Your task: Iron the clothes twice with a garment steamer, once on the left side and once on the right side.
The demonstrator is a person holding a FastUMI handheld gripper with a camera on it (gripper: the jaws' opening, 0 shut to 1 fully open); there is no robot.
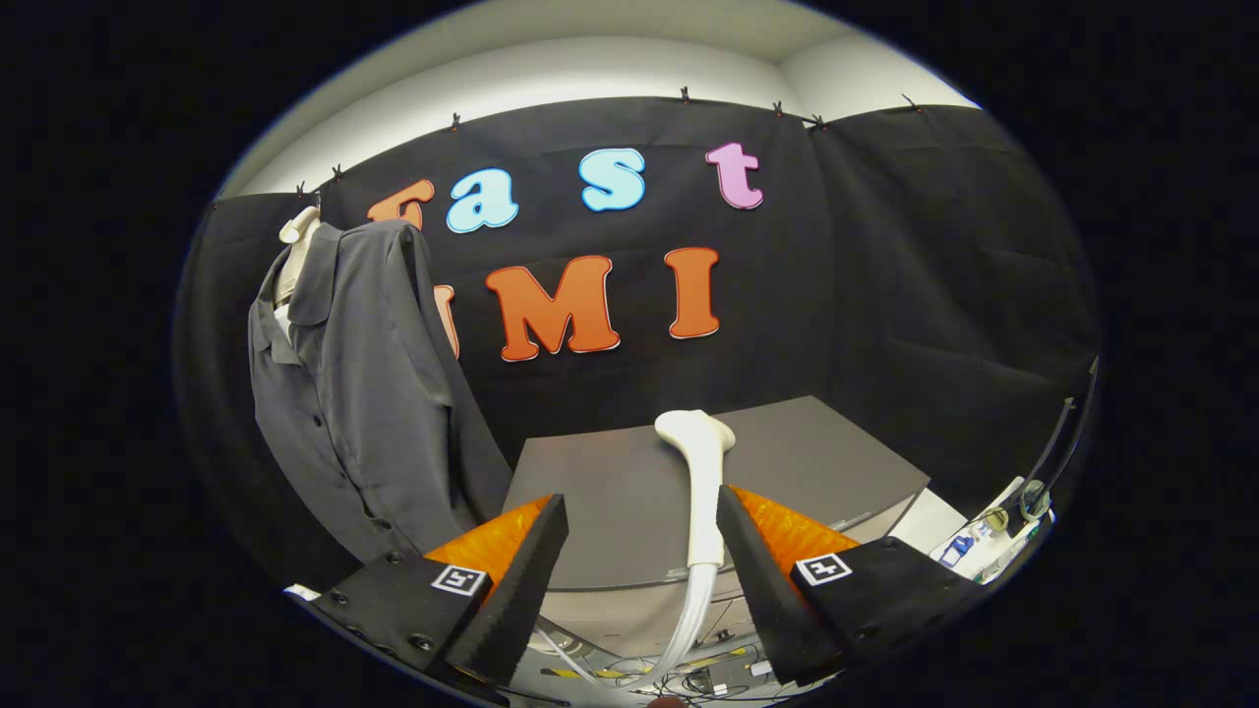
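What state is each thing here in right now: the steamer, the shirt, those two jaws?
White plastic garment steamer head: upright between the jaws, its handle beside the right one, hose trailing down.
Dark grey buttoned shirt: hanging on a pale mannequin, beyond the left jaw.
Gripper: jaws open, not clamped on the steamer.
Grey table: beneath the steamer.

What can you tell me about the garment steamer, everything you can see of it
The garment steamer is a slim, off-white, plastic-looking wand with a flared head pointing away toward the black wall. It lies on the grey table, its handle reaching back over the near edge into a clear hose that droops below. It sits between the fingers of the open gripper, close against the right finger; true contact is unclear.
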